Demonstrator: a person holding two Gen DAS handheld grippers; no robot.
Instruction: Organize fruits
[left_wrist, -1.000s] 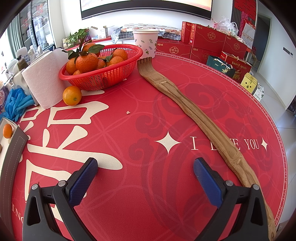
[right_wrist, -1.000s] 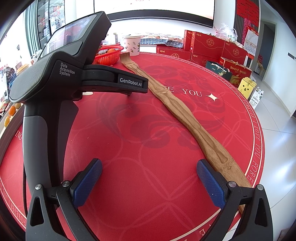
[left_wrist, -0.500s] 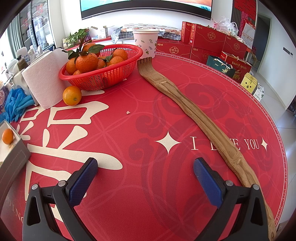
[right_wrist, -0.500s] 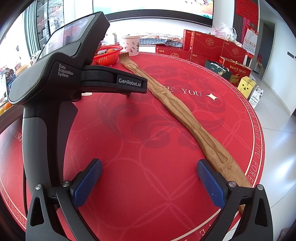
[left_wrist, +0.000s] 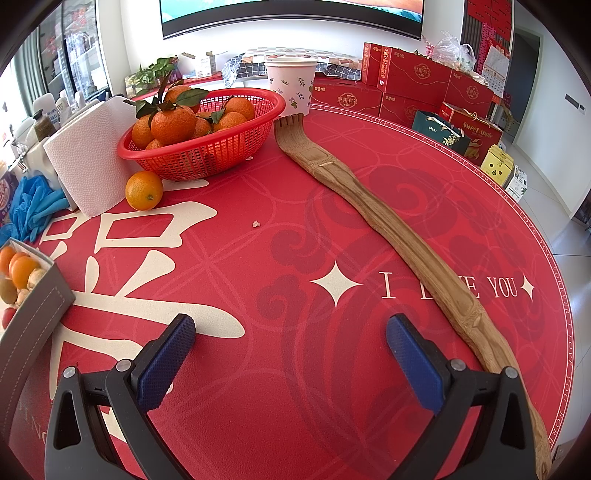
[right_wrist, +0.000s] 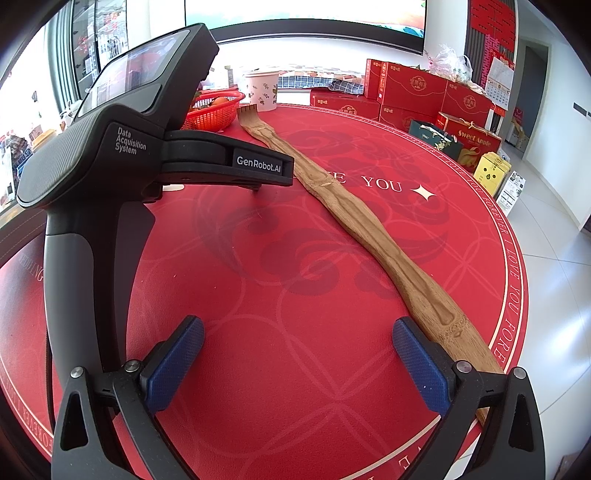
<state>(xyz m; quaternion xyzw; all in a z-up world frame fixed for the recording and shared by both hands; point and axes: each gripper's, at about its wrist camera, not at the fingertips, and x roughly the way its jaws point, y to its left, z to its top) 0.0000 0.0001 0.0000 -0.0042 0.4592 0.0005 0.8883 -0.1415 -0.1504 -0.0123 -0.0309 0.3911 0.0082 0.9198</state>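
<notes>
A long wooden back scratcher crosses the table — one loose orange sits just beside the red basket. Left gripper and right gripper both gape wide, empty.

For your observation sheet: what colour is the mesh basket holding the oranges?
Red. The basket shows best in the left wrist view.

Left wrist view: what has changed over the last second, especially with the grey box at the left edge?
The grey box has come further into view from the left edge, toward the mat, now showing several small fruits inside. Nothing was grasped or released: the left hand-held gripper and right hand-held gripper stayed open and empty. The red basket, loose orange and wooden back scratcher have not moved.
</notes>
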